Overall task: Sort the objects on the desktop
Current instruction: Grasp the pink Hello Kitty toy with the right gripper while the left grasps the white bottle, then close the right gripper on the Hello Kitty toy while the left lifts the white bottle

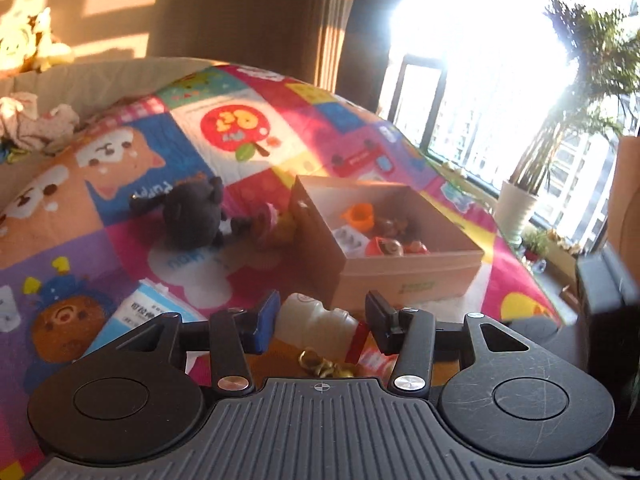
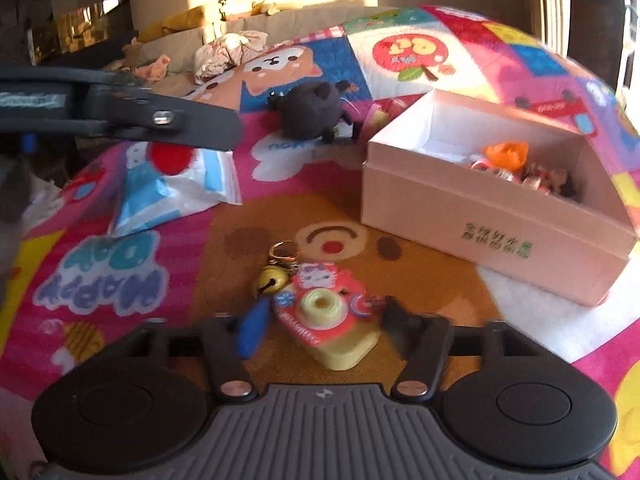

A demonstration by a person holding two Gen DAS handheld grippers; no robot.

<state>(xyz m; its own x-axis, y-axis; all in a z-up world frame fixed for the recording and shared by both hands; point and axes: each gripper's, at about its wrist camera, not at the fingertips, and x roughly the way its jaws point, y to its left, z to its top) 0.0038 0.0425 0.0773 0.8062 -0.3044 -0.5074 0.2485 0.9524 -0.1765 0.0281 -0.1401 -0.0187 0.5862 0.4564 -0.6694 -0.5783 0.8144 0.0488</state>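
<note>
Yellow toy camera (image 2: 334, 326) on the mat between the spread fingers of the right hand-held gripper (image 2: 316, 320).

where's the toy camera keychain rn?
On the mat, between the open fingers of the right gripper: the toy camera keychain lies just short of the pink box, its gold bell on its left.

Supporting surface: a bed covered by a bright patchwork cartoon quilt (image 2: 400, 264). Lying directly on it: an open pink cardboard box (image 2: 492, 232) toward the right edge, a dark plush toy (image 2: 310, 110) beyond it, a blue-and-white tissue pack (image 2: 168, 188) toward the left, and a toy camera keychain (image 2: 332, 316) at the near edge.
</note>
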